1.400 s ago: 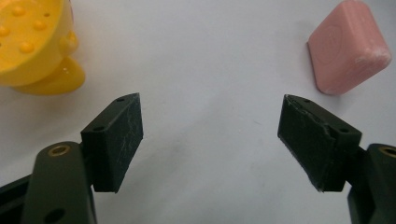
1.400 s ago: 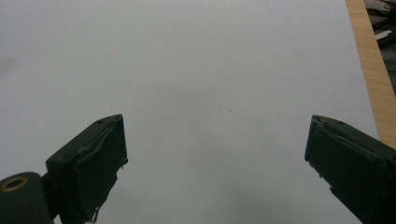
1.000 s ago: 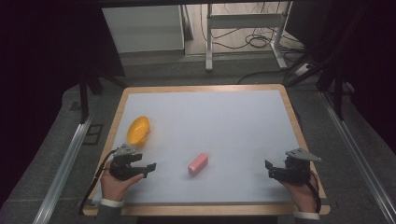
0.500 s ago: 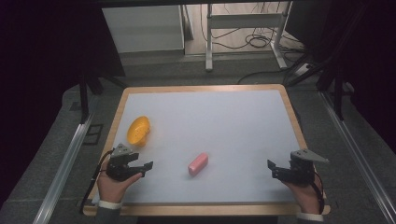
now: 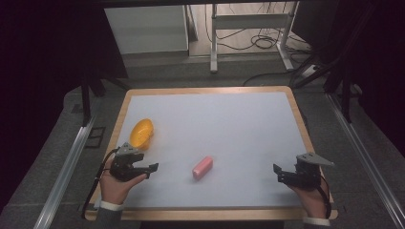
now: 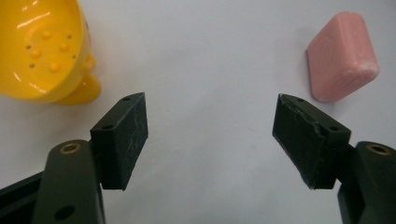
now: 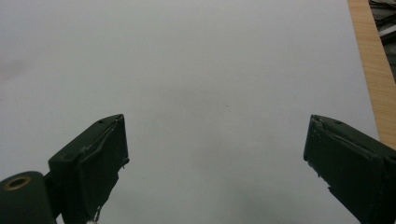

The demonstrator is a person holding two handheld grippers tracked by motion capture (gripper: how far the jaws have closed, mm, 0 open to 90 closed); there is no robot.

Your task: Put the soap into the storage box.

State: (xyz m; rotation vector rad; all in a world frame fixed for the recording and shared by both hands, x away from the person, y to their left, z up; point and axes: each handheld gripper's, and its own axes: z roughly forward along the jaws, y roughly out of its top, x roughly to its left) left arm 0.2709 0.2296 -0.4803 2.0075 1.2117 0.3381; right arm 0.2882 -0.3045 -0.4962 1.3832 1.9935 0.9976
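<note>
A pink soap-like bar [image 5: 202, 167] lies on the white tabletop [image 5: 229, 124], a little in front of its middle. A yellow perforated bowl [image 5: 142, 133] lies tipped on its side at the left. My left gripper [image 5: 151, 169] is held low near the front left, just in front of the bowl, open and empty. From its own camera the left gripper [image 6: 210, 126] has the bowl [image 6: 42, 46] at upper left and the bar [image 6: 343, 56] at upper right. My right gripper [image 5: 278, 173] is open and empty at the front right, and the right gripper [image 7: 215, 154] looks over bare white surface.
The table has a wooden rim [image 5: 305, 129], seen again as the wooden rim [image 7: 371, 60]. Metal rails [image 5: 67, 167] run along both sides on the grey floor. A desk frame and cables [image 5: 248, 38] stand beyond the far edge.
The right hand has drawn back slightly toward the front right corner. The left gripper, the bowl and the bar stay where they were.
</note>
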